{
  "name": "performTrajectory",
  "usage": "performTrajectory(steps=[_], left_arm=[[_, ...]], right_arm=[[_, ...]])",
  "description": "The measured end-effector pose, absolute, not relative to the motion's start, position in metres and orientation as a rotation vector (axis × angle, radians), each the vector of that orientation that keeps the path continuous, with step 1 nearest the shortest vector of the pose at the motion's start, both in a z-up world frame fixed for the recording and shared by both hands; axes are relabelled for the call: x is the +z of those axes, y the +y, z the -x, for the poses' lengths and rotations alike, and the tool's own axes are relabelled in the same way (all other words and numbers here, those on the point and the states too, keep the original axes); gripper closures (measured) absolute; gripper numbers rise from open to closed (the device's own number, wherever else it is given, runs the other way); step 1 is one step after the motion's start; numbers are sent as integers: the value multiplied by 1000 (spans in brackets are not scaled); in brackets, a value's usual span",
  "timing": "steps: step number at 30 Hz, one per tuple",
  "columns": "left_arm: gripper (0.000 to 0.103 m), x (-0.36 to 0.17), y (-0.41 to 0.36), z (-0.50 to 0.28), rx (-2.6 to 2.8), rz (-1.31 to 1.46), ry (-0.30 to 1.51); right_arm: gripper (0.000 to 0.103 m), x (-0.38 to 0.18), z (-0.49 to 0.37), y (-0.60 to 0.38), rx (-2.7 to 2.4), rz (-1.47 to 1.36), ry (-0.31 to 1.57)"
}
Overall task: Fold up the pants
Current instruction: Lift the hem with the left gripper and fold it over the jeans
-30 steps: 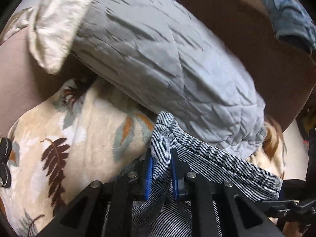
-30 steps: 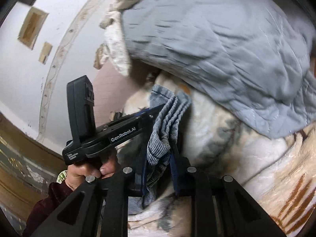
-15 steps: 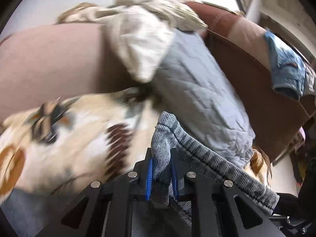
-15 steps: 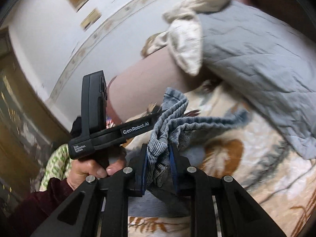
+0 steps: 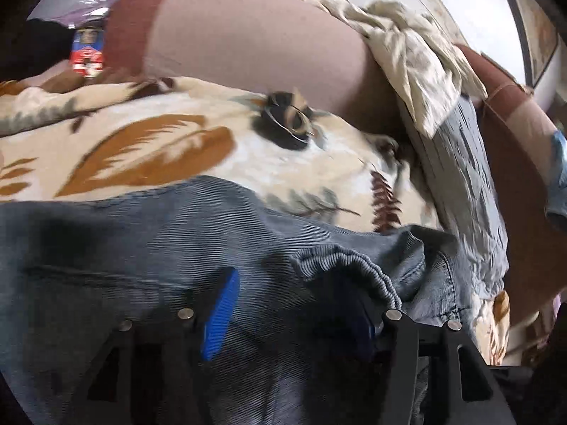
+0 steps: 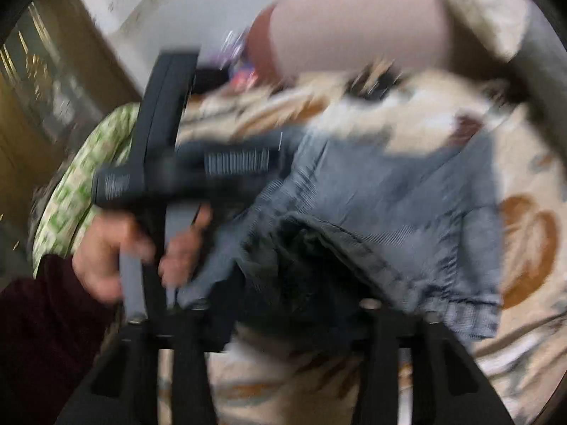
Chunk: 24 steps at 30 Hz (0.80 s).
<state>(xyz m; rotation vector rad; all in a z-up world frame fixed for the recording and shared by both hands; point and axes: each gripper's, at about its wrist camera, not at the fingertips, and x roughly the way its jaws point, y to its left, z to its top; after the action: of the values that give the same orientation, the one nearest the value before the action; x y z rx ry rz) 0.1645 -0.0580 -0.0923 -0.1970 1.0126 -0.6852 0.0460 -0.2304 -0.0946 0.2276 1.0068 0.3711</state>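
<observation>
Seen along the left gripper (image 5: 290,313), its jaws are opening and its blue ribbed pad (image 5: 219,318) stands clear of the cloth. The faded blue-grey denim pants (image 5: 141,248) are spread beneath and ahead of this gripper on the cream fleece blanket printed with brown and orange leaves (image 5: 159,148), and the ribbed elastic waistband (image 5: 354,265) lies bunched between the parted fingers — pressed by neither. Beyond the blanket, a pinkish-brown upholstered sofa back (image 5: 248,35) is seen, with a grey quilted cover (image 5: 460,177) to the right.

From the right gripper (image 6: 283,315), a heavily blurred view is given: the left gripper's black body (image 6: 159,163) is held in the person's hand (image 6: 106,248), with a dark maroon sleeve (image 6: 46,318) below it. The right jaws are opening too, and the folded denim lies draped just ahead of them, no longer pinched as far as can be made out.

A fold appears to have just been laid down, and the release is judged to be the step in hand. Next, both grippers would need to be drawn clear without dragging the cloth — then the loose waistband flattened before another fold is taken.
</observation>
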Motion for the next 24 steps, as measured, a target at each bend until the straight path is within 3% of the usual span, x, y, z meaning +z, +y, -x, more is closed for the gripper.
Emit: performTrajectory(steps=[6, 9, 12, 20, 22, 23, 24], left_arm=[[34, -72, -31, -129, -600, 205, 950], [32, -73, -15, -106, -600, 309, 939], [32, -77, -13, -95, -600, 364, 955], [32, -84, -51, -80, -686, 266, 1014], [32, -91, -57, -78, -696, 274, 1048], [32, -94, -60, -76, -693, 271, 1064], [32, -95, -61, -74, -688, 266, 1065]], right_arm=[[46, -40, -21, -323, 390, -519, 742], [45, -46, -18, -380, 285, -761, 698], [43, -74, -27, -405, 247, -955, 752], [43, -110, -38, -379, 194, -888, 986], [49, -115, -40, -370, 231, -891, 998], [66, -114, -41, -364, 249, -868, 1003], [89, -111, -37, -357, 241, -815, 1005]])
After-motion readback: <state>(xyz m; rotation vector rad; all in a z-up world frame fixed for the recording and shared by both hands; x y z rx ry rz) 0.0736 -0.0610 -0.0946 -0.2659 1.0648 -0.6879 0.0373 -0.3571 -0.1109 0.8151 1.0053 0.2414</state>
